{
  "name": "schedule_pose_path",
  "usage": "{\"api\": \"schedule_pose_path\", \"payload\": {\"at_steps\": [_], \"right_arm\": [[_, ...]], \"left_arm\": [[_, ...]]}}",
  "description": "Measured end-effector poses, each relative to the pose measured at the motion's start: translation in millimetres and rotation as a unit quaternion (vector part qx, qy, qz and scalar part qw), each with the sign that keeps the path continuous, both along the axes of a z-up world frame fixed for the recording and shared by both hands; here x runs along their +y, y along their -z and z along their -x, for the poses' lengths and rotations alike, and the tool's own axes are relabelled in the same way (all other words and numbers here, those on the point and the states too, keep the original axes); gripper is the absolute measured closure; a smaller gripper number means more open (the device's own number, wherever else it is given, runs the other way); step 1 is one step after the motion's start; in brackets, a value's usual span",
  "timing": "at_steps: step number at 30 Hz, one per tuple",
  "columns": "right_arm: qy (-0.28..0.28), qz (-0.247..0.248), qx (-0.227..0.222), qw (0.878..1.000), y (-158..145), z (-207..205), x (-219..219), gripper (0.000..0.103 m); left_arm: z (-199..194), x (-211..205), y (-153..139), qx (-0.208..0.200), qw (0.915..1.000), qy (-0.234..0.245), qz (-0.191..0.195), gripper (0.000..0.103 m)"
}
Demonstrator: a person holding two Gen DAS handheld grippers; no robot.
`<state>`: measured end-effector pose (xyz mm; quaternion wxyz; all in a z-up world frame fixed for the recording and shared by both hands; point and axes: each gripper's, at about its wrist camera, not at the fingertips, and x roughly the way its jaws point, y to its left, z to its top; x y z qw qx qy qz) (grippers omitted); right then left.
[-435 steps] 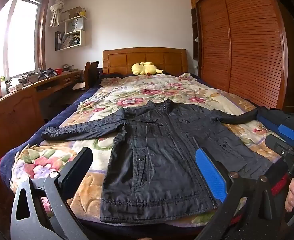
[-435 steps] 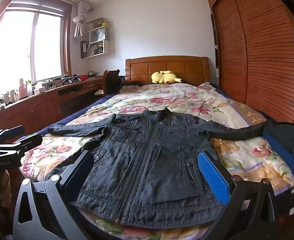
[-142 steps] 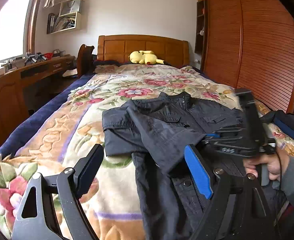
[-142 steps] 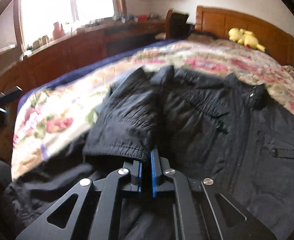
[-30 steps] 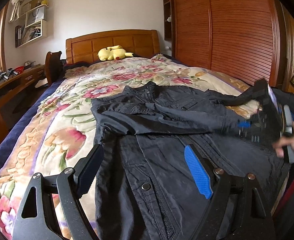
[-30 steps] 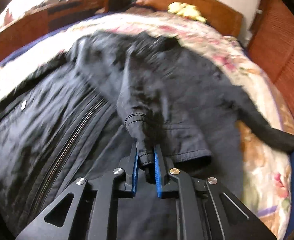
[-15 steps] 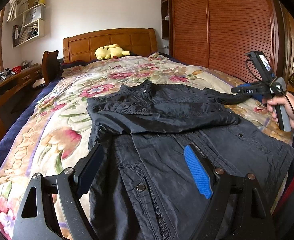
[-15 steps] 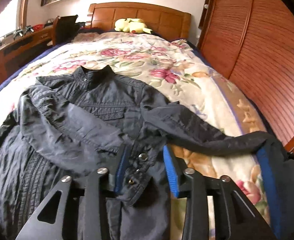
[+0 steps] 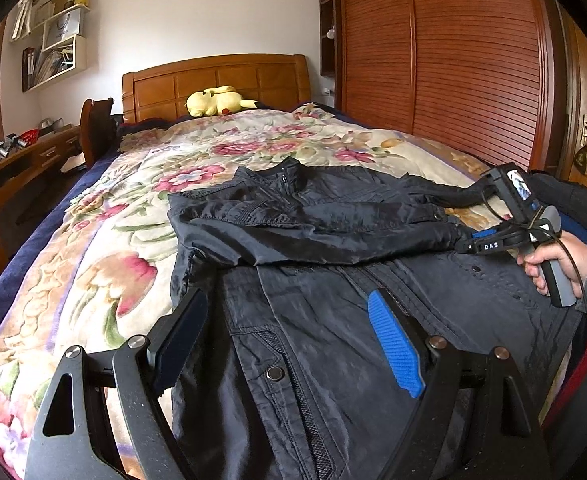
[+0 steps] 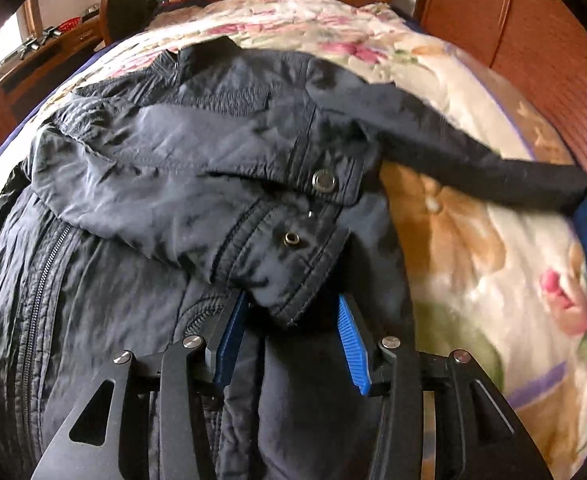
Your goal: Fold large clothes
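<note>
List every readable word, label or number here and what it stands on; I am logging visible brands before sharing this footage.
"DAS": white letters on the black body of the handheld right tongs, seen from the left wrist camera.
Small lit screen on top of that device: too small to read.
Books and papers on the white wall shelf: blurred, unreadable.
Black zip-front jacket: no readable label.

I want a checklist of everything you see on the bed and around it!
Surface: bed with flowered blanket.
Job's things: dark jacket lies flat; one sleeve folded across the chest, the other sleeve still stretched out sideways.
Clutter: yellow plush toy by the headboard; dark bundle at the bed's edge.
Grippers: left gripper open, empty, above the jacket; right gripper opening, the folded sleeve's cuff loose between its pads.
Cables: thin cable on the right gripper's handle.
Surroundings: wardrobe, desk, wall shelf.
</note>
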<state>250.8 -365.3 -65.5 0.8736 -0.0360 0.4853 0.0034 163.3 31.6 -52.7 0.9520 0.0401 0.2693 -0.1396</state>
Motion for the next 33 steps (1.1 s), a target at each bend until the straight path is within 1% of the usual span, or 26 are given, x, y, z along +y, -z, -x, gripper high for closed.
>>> {"api": "schedule_pose_path", "payload": {"at_steps": [4,5,7,8,10,13,16,18,21,24,27,31,33], "right_arm": [[-0.017,0.002,-0.016,1.0,-1,-3,4,0.056],[-0.024,0.003,-0.017,1.0,-1,-3,5,0.067],[-0.046,0.005,-0.022,0.999,-2,1,11,0.083],[-0.056,0.008,-0.027,0.998,-2,2,17,0.094],[-0.077,0.003,-0.044,0.996,-10,9,22,0.097],[-0.101,-0.012,-0.068,0.992,-24,26,29,0.098],[-0.119,-0.023,-0.082,0.989,-35,44,33,0.099],[-0.127,-0.029,-0.08,0.988,-38,58,35,0.099],[-0.143,-0.021,-0.061,0.988,-35,77,36,0.099],[-0.144,-0.023,-0.05,0.988,-35,91,32,0.099],[-0.14,-0.034,-0.054,0.988,-43,98,25,0.098],[-0.131,-0.033,-0.065,0.989,-52,105,23,0.096],[-0.125,-0.027,-0.071,0.989,-55,112,29,0.095]], "left_arm": [[0,-1,1,0.001,1.0,0.0,-0.001,0.02],[0,-1,1,0.0,1.0,0.0,-0.001,0.02],[0,-2,1,0.002,1.0,-0.001,-0.002,0.02],[0,-1,0,0.002,1.0,-0.001,-0.001,0.02],[0,-1,0,0.002,1.0,-0.001,0.0,0.02],[0,0,0,0.001,1.0,-0.001,0.0,0.02],[0,0,-1,0.001,1.0,-0.001,0.001,0.02],[0,2,-1,0.001,1.0,-0.002,0.003,0.02],[0,3,-2,0.002,1.0,-0.003,0.004,0.02],[1,3,-4,0.0,1.0,-0.003,0.007,0.02],[0,3,-4,0.0,1.0,-0.002,0.007,0.02],[-2,1,-3,0.002,1.0,-0.002,0.003,0.02],[-2,1,-3,0.003,1.0,-0.002,0.006,0.02]]}}
